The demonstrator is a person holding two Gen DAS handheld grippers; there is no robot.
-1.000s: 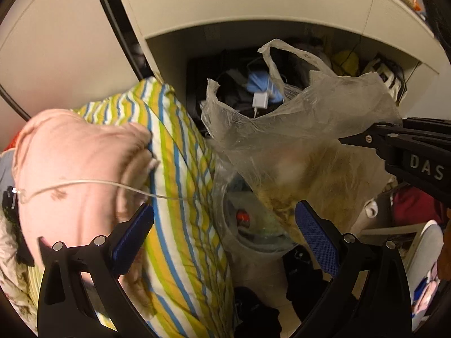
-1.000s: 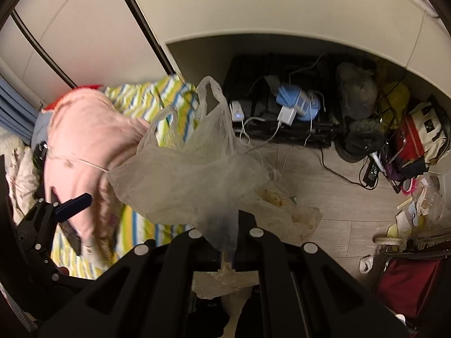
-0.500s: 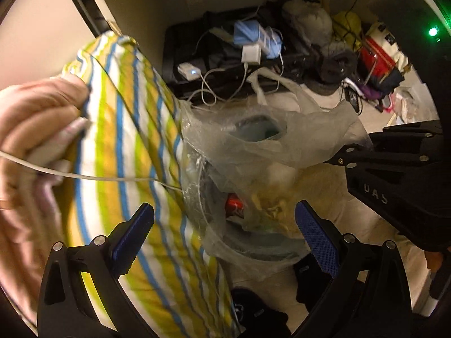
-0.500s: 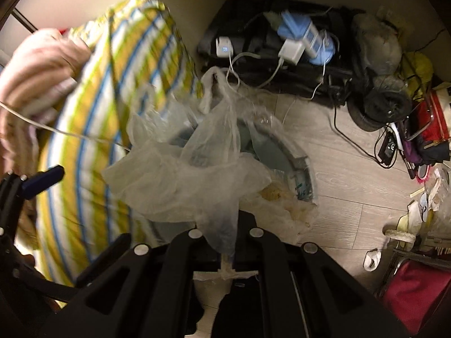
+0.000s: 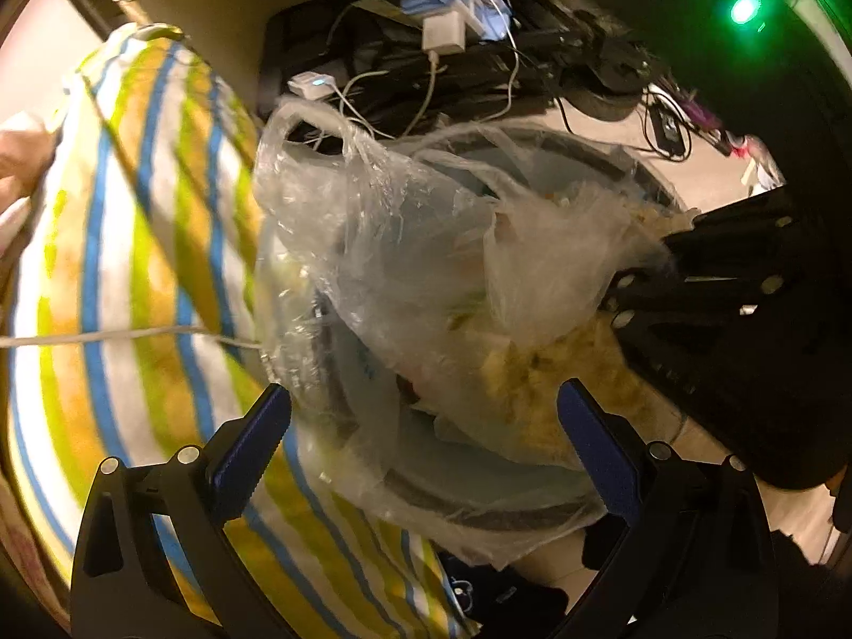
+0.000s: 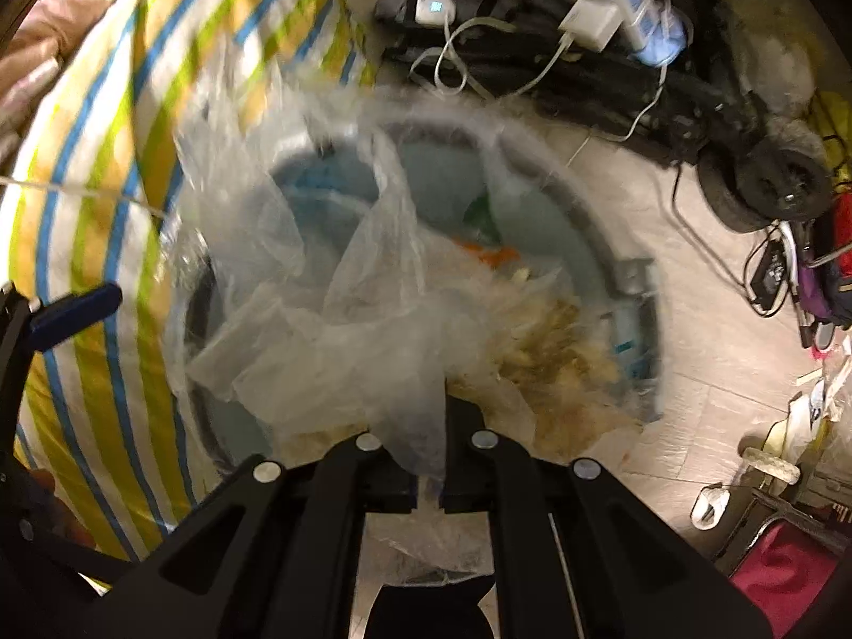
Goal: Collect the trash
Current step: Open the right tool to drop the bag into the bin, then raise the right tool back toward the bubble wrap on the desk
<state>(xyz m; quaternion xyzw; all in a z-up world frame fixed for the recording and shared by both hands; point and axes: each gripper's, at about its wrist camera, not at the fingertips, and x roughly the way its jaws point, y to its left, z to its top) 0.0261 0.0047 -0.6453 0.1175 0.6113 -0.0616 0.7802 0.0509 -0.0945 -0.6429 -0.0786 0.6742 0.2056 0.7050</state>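
Note:
A thin clear plastic bag [image 6: 346, 330] with yellowish scraps in its bottom hangs from my right gripper [image 6: 428, 436], which is shut on a bunched part of the film. The bag sags into the mouth of a round grey trash bin [image 6: 586, 223] lined with clear plastic. In the left wrist view the same bag [image 5: 532, 277] lies over the bin [image 5: 479, 519], with the right gripper [image 5: 639, 277] coming in from the right. My left gripper [image 5: 420, 426] stands open just above the bin's near rim, its blue pads [image 5: 266, 426] wide apart with nothing pressed between them.
Striped yellow, blue and white bedding [image 5: 133, 266] presses against the bin's left side, with a white cord across it. Behind the bin lies a black case with chargers and cables [image 6: 591, 26]. A wheel [image 6: 772, 186], bags and small clutter [image 6: 783, 575] crowd the floor at right.
Both grippers have come down toward the floor. The bag, held high in front of the desk before, now hangs into the bin's mouth. The left jaws stayed open.

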